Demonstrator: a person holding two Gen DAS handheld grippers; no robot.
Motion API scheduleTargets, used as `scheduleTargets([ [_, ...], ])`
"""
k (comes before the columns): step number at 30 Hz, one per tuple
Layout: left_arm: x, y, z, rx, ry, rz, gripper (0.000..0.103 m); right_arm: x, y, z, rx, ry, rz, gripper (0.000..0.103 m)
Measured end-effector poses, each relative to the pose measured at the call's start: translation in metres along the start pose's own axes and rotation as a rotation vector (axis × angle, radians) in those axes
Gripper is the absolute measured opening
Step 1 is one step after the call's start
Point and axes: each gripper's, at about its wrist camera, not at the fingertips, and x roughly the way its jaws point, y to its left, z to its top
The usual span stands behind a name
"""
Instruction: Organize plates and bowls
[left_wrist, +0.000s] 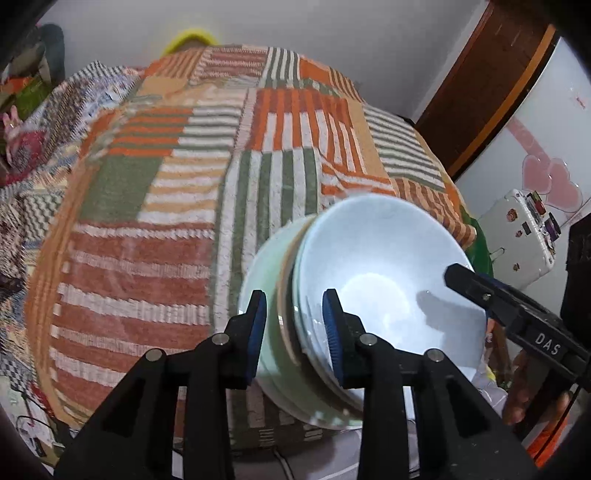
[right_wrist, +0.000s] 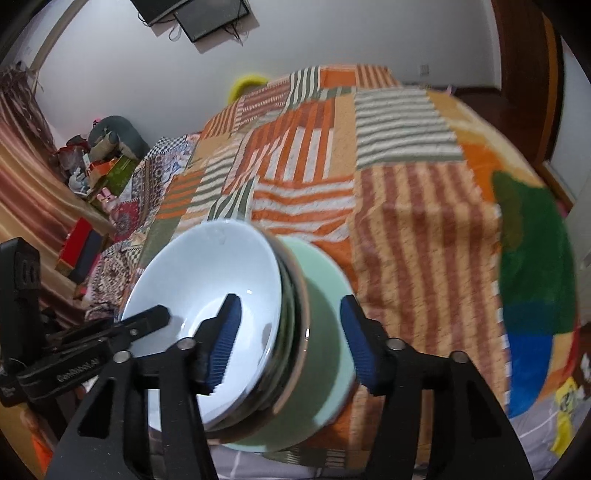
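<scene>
A stack of nested bowls (left_wrist: 354, 295) is held off the bed, tilted on its side: a white bowl (right_wrist: 207, 288) on top, a pale green one (right_wrist: 321, 332) underneath. My left gripper (left_wrist: 295, 332) is shut on the stack's rim from one side, its blue pads (left_wrist: 258, 328) on either face. My right gripper (right_wrist: 288, 343) is shut on the opposite rim, one pad inside the white bowl, the other on the green bowl. Each gripper shows in the other's view: the right one in the left wrist view (left_wrist: 517, 314), the left one in the right wrist view (right_wrist: 110, 332).
A bed with a striped orange, green and white patchwork blanket (left_wrist: 221, 184) fills the space beyond. A clear glass plate (left_wrist: 110, 184) seems to lie on it at left, faint. Clutter and boxes (right_wrist: 103, 162) sit by the wall; a white suitcase (left_wrist: 517, 236) stands at right.
</scene>
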Motion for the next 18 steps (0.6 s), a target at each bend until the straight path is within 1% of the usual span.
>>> scheduleTargets([
  [2,-0.013,-0.002,0.001,0.016,-0.038,0.013,0.033,-0.009,-0.001,0.002,-0.008,-0.018,0.002,0.054],
  [4,-0.031,-0.005,0.001,0.028,-0.093,0.022,0.044,-0.015,0.000,0.004,-0.012,-0.038,0.005,0.054],
  [6,-0.049,-0.009,0.000,0.037,-0.150,0.027,0.049,-0.025,0.002,0.006,-0.022,-0.064,0.011,0.054],
  [11,-0.094,-0.028,0.001,0.082,-0.279,0.021,0.051,-0.056,0.017,0.012,-0.066,-0.153,0.026,0.054],
  [14,-0.124,-0.039,0.001,0.108,-0.374,0.006,0.055,-0.076,0.028,0.016,-0.107,-0.220,0.028,0.054],
  [17,-0.153,-0.051,-0.002,0.132,-0.481,0.004,0.061,-0.100,0.039,0.018,-0.146,-0.295,0.033,0.055],
  [18,-0.163,-0.054,-0.003,0.139,-0.518,0.004,0.064,-0.106,0.041,0.020,-0.157,-0.316,0.034,0.056],
])
